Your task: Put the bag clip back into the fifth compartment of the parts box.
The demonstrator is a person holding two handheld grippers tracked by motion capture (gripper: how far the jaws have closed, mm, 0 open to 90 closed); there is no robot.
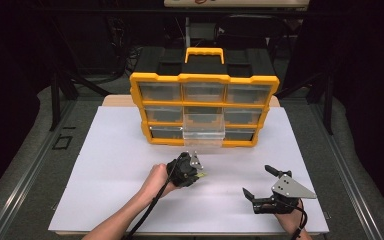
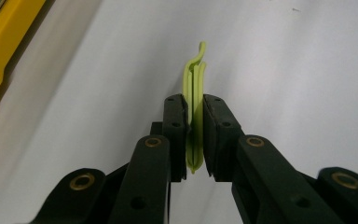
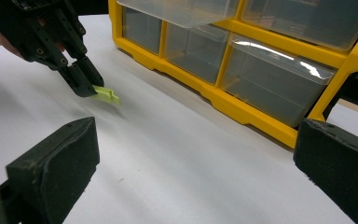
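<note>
Forearms and both grippers first, high view: my left gripper point(image 1: 196, 175) sits below the organizer's point(image 1: 204, 107) pulled-out clear drawer point(image 1: 203, 133); right gripper point(image 1: 266, 183) gapes empty. Left gripper view: jaws clamp a lime-green plastic clip point(image 2: 196, 98) edgewise, just over the white board point(image 2: 284, 70). Judged light, thin, slippery, somewhat springy; I'd grip its flat faces. Right gripper view: clip point(image 3: 106, 94) protruding.

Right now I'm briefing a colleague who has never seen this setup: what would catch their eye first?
The yellow-and-black plastic drawer cabinet at the back of the white table dominates, with one clear plastic drawer pulled out in its middle column. In front of it, the left hand-held gripper pinches a small lime-green plastic clip, while the right hand-held gripper sits open nearby.
</note>
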